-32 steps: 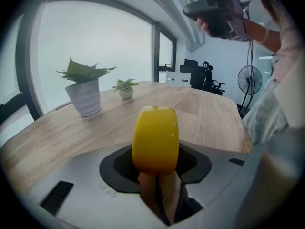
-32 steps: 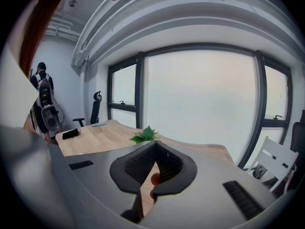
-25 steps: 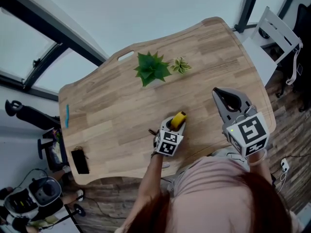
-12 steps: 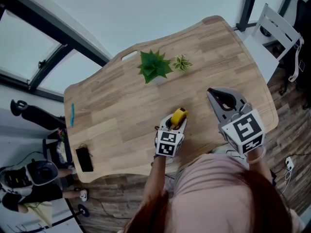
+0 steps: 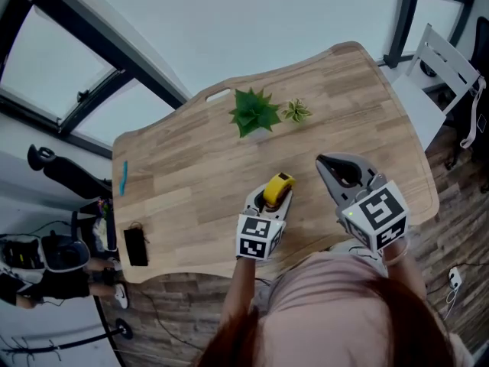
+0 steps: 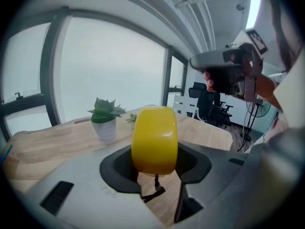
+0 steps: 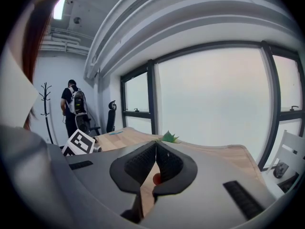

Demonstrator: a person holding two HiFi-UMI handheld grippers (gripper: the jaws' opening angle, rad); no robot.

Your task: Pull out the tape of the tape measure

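Your left gripper (image 6: 155,162) pinched the yellow tape measure (image 6: 154,138) between its jaws. It held the tape measure above the wooden table (image 5: 191,174), at the lower middle of the head view. A short black strap (image 6: 156,191) hung under it. Your right gripper (image 5: 322,161) hovered just to the right, apart from it, with its jaws pressed together at the tips. Toward the top of the frame stood a green potted plant (image 5: 254,113) with a smaller plant (image 5: 296,112) beside it. A blue pen (image 5: 124,178) lay near the table's left edge.
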